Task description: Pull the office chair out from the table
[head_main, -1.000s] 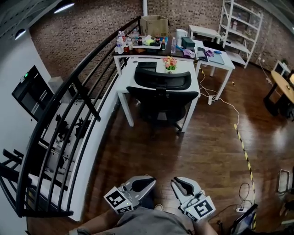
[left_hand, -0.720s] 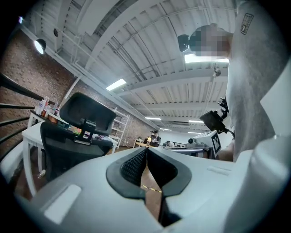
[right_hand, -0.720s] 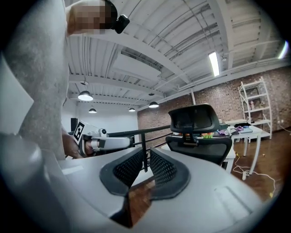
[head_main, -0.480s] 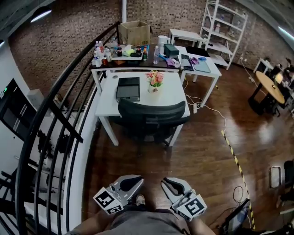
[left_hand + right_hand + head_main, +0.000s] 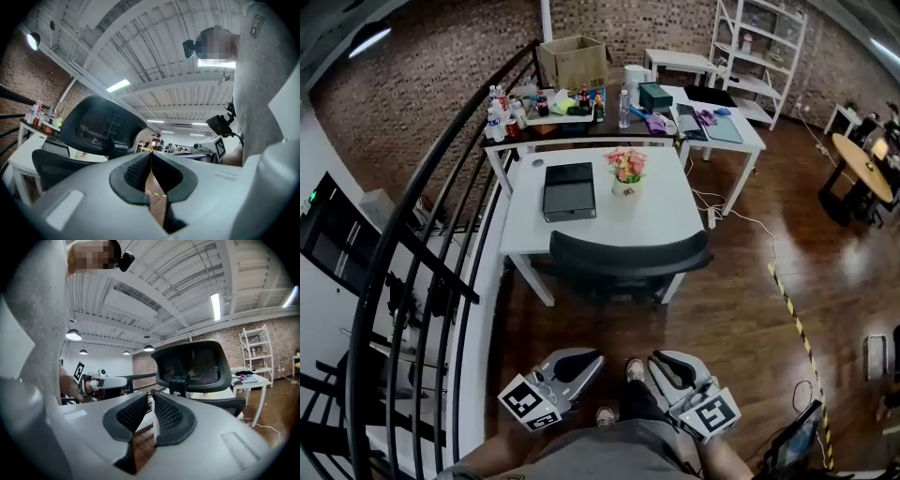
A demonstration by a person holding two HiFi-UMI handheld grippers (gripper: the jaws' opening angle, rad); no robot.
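The black office chair (image 5: 628,263) stands pushed in at the near side of the white table (image 5: 666,214), its curved backrest facing me. Both grippers are low in the head view, well short of the chair. My left gripper (image 5: 596,357) is shut with nothing in it, and my right gripper (image 5: 657,359) is shut and empty too. In the left gripper view the left gripper (image 5: 151,154) points level towards the chair's headrest (image 5: 101,124). The right gripper (image 5: 150,394) sees the same headrest (image 5: 194,366) ahead, slightly right.
A black curved railing (image 5: 422,253) runs along the left. On the table lie a black box (image 5: 569,190) and a flower vase (image 5: 626,172). A cluttered table (image 5: 581,98) and white shelving (image 5: 759,42) stand behind. Striped tape (image 5: 794,305) and a cable cross the wooden floor at right.
Both grippers and the head camera have come forward towards the chair and table, which now look larger and nearer. The chair has stayed tucked under the table. Neither gripper's jaws have changed.
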